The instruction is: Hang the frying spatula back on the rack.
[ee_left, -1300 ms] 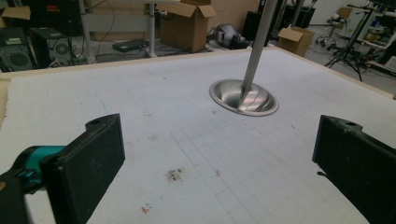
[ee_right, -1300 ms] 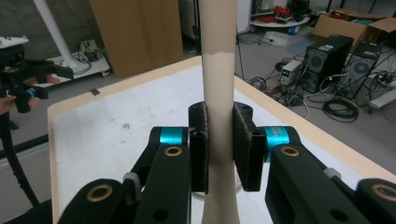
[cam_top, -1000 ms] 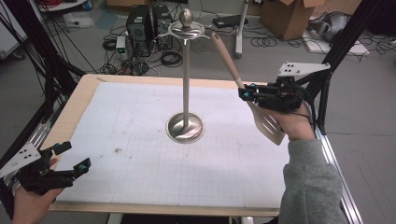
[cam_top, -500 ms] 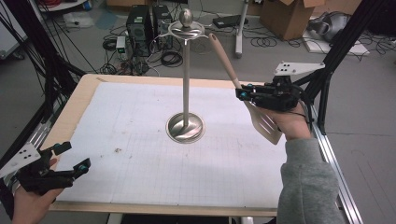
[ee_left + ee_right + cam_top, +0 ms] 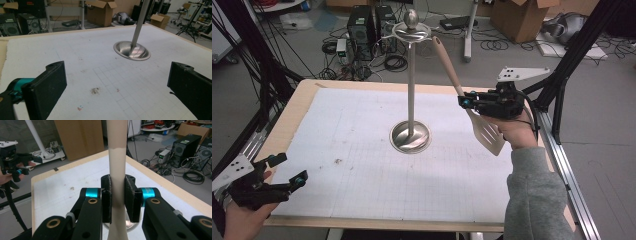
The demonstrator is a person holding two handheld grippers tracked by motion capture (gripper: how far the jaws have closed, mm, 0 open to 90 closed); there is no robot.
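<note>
- Over the last second the right gripper (image 5: 467, 101) carried the slotted spatula (image 5: 484, 131) slightly higher and closer to the stand; earlier its handle tip sat a touch lower and farther from the top ring.
- The spatula's wooden handle end (image 5: 437, 42) then lay just beside the hook ring (image 5: 411, 32) at the top of the utensil stand (image 5: 410, 136), near it but, as far as I could tell, not yet hooked on.
- My reading was that the hanging step was close: the handle end had still to be brought onto one of the ring's hooks, so only a fine approach seemed left.
- The right gripper's pads (image 5: 131, 195) were narrow and clamped on the spatula's pale neck (image 5: 117, 185), which ran upright between them, the handle rising above the fingers and the blade hanging below them.
- The left gripper (image 5: 282, 170) had not moved across the second; it rested low at the near edge of the table, well apart from the stand.
- Its fingers (image 5: 47, 87) stood wide apart with nothing between them, and the stand's round base (image 5: 131, 50) lay ahead of them and to the right finger's side.
- Count: one spatula, one utensil stand with one base and one top knob (image 5: 411, 16), two grippers, one white gridded mat (image 5: 362, 150) on the one table.
- On the mat, ahead of the left fingers and between them, lay one small brown stain (image 5: 95, 90).
</note>
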